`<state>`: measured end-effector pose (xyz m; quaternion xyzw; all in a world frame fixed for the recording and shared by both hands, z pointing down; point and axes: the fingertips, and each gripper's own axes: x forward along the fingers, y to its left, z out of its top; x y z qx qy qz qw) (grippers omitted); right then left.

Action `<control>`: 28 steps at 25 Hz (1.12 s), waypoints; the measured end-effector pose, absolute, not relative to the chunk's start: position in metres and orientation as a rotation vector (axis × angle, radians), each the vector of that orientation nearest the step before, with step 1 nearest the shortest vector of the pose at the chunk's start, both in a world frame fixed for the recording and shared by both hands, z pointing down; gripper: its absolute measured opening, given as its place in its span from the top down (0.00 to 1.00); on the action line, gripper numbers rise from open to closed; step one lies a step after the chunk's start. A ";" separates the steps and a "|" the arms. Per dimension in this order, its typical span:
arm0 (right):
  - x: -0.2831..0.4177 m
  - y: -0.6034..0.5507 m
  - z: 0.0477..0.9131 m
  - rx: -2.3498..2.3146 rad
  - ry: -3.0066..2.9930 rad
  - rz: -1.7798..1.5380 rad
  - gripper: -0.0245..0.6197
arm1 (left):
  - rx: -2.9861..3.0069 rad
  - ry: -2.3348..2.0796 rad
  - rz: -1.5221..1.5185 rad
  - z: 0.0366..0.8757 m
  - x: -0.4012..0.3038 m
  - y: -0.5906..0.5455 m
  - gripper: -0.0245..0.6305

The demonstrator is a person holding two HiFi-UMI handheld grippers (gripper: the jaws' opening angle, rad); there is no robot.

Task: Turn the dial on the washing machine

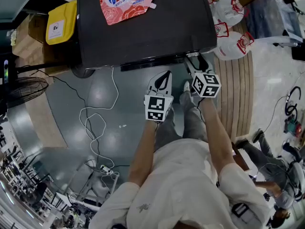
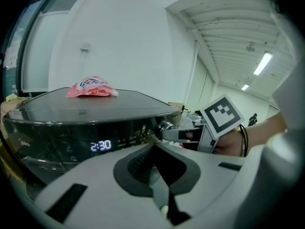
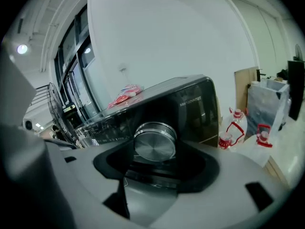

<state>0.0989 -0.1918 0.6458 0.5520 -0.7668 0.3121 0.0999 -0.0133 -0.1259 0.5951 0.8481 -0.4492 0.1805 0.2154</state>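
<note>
Right claw (image 1: 196,63) is clamping the dial (image 3: 155,144), seemingly pad-tight, with the washer (image 1: 143,37) directly ahead. Left claw (image 2: 156,147) is hovering to its left, jaws together.

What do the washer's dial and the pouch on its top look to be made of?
The dial looks like metal, or plastic with a metal finish: a brushed silver face and shiny rim; the look leaves it open. The pouch seems soft plastic film: glossy, printed red and white, wrinkled, lying slack on the washing machine.
</note>
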 end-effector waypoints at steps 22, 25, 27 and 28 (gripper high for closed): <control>0.100 -0.194 0.645 1.631 -2.390 1.341 0.53 | 2.346 -1.247 0.483 0.597 -0.012 -0.126 0.94; 0.100 -0.194 0.645 1.627 -2.403 1.395 0.53 | 2.347 -1.246 0.481 0.596 -0.011 -0.126 0.94; 0.100 -0.194 0.645 1.628 -2.407 1.420 0.53 | 2.353 -1.247 0.480 0.593 -0.011 -0.127 0.94; 0.101 -0.194 0.645 1.628 -2.409 1.430 0.53 | 2.354 -1.247 0.479 0.593 -0.010 -0.127 0.94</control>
